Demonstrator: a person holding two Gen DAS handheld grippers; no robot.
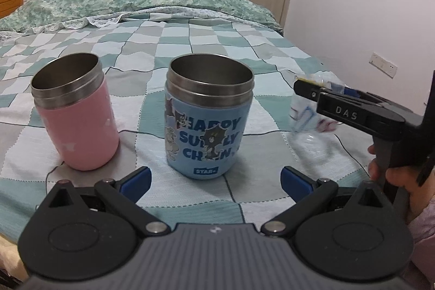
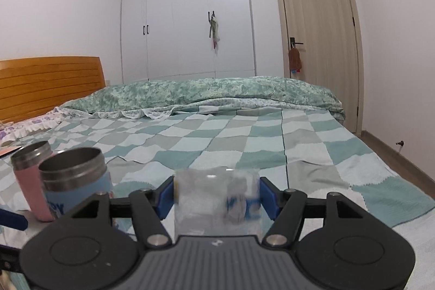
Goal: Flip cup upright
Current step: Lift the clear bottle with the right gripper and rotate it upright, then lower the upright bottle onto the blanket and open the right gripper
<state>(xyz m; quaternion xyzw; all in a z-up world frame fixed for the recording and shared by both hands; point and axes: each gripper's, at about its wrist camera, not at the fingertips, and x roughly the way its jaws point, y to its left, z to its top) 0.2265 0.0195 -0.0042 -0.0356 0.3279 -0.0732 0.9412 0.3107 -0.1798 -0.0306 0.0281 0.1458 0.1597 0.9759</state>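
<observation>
A clear plastic cup with blue print sits between the blue pads of my right gripper, which is shut on it; the cup is blurred. In the left wrist view the same cup shows at the right, held by the right gripper above the bed. My left gripper is open and empty, just in front of an upright blue steel cup with cartoon print. An upright pink steel cup stands to its left. Both also show in the right wrist view: blue, pink.
Everything stands on a bed with a green-and-grey checked cover. A green quilt lies at the far side. A wooden headboard, white wardrobe and door stand behind. The bed's right edge drops to the floor.
</observation>
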